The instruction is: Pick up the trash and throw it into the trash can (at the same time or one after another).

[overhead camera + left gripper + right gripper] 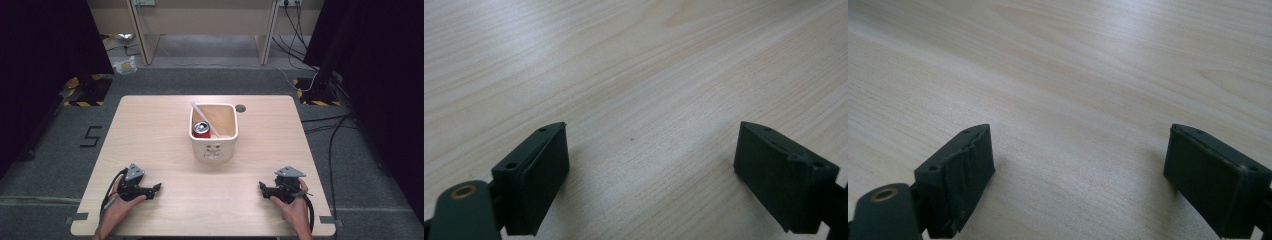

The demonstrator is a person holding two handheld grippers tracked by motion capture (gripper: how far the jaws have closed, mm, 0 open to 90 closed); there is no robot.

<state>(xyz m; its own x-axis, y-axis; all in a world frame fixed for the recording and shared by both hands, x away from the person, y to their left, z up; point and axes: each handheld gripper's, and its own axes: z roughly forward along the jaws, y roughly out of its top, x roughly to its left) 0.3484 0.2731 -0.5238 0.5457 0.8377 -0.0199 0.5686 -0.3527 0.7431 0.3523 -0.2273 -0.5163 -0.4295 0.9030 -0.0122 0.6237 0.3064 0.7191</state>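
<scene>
On the floor left of the table [150,125] we read a single black mark shaped like a "5" [92,136]; we find no other legible writing, since the red can [202,130] shows its silver top and its label is too small to read. That can stands in the near-left corner of the white bin [220,150], which sits at mid-table toward the far edge, with a white straw [205,119] leaning across its inside and a small face-like cut-out on its front wall. Our left gripper [157,187] rests low at the near-left of the table, its jaws released and wide apart with bare wood between them; in the left gripper view [651,165] we see pale grain running between the two black pads. Our right gripper [262,187] mirrors it at the near-right, likewise spread wide and holding nothing, as the right gripper view [1078,170] confirms. Both stand well apart from the bin. We see a light wood top with a dark round hole [240,108] just beside the bin's far-right corner. Grey carpet surrounds the table, black curtains hang at both sides, yellow-and-black hazard tape [82,103] marks the stand bases, cables [330,130] trail along the right, and a pale desk [200,20] stands at the back.
</scene>
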